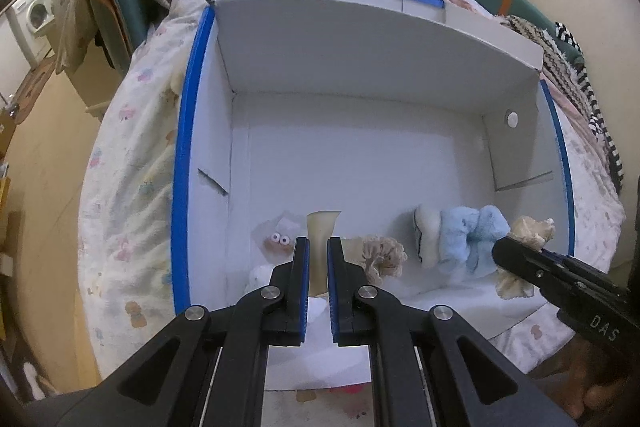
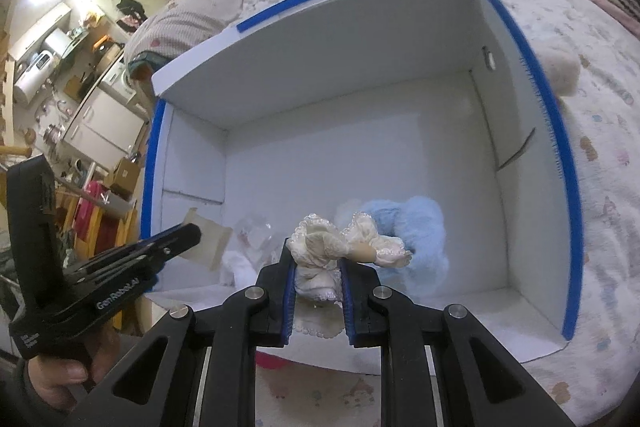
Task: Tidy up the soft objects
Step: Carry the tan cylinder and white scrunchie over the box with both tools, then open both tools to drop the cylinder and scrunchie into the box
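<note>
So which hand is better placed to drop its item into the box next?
Probably the right. The right gripper holds its cream lace piece over the box floor beside the blue plush. The left gripper holds a beige sheet nearer the front edge.

White letters "DAS" on the black plastic body of the right gripper (image 1: pixel 520 247), white wording "Gen.Robot.AI" along the black plastic body of the left gripper (image 2: pixel 192 233)
</note>
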Available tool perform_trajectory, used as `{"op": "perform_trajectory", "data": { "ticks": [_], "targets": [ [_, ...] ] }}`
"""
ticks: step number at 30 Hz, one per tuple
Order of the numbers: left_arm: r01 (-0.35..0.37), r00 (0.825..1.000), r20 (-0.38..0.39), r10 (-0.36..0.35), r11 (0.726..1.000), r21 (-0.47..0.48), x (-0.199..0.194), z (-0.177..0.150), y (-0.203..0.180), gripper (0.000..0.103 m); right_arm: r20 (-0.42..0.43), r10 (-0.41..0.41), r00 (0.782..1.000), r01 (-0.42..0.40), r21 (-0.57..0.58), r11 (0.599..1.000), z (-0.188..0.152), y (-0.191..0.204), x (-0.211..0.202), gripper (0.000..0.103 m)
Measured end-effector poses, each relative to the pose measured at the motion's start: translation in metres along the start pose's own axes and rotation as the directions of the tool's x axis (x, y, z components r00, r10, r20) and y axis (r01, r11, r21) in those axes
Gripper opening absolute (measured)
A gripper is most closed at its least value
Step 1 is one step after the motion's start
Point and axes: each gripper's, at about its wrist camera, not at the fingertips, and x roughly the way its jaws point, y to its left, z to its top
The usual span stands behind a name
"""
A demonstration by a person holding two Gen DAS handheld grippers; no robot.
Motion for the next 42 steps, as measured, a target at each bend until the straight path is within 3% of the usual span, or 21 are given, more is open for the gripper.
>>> {"op": "perform_trajectory", "data": {
  "ticks": [4, 25, 30, 32, 35, 37, 39, 42],
  "targets": [
    [0.022, 1.000, -0.006, -0.022, 1.000, -0.004, 0.003, -0.002, -0.001, 0.008, -0.029, 0.003, 1.000, -0.003, -0.001, 1.000, -0.001, 0.003, 0.007, 0.021],
    [-0.036, 0.999, -0.004, 0.036, 0.999, 0.027, 0.004, -0.007, -0.005, 0.009, -0.083, 0.017, 0.996, -0.013, 0.048, 0.999, 0.000, 0.002, 0.023, 0.023],
    [-0.039, 0.999, 0.001, 0.039, 0.999, 0.039, 0.003, -0.008, -0.006, 0.013, -0.071, 0.031, 0.997, -0.026, 0.058, 0.998, 0.001, 0.002, 0.022, 0.037],
    [-0.041, 0.999, 0.003, 0.041, 0.998, 0.040, 0.003, -0.008, -0.006, 0.014, -0.066, 0.030, 0.997, -0.025, 0.073, 0.997, 0.000, -0.002, 0.021, 0.068],
    [-0.046, 0.999, 0.006, 0.045, 0.998, 0.041, 0.002, -0.008, -0.007, 0.019, -0.052, 0.030, 0.998, -0.025, 0.090, 0.996, 0.002, -0.004, 0.019, 0.076],
    [-0.044, 0.999, 0.008, 0.044, 0.998, 0.044, 0.001, -0.007, -0.008, 0.033, -0.048, 0.028, 0.998, -0.023, 0.102, 0.995, 0.003, -0.006, 0.019, 0.078],
    [-0.033, 0.999, 0.008, 0.033, 0.999, 0.041, 0.001, -0.007, -0.008, 0.056, -0.042, 0.019, 0.999, -0.014, 0.112, 0.994, 0.002, -0.009, 0.018, 0.080],
    [-0.042, 0.999, 0.036, 0.040, 0.998, 0.044, -0.004, -0.007, -0.009, 0.057, -0.038, 0.017, 0.999, -0.012, 0.122, 0.992, 0.002, -0.011, 0.016, 0.082]
  ]
}}
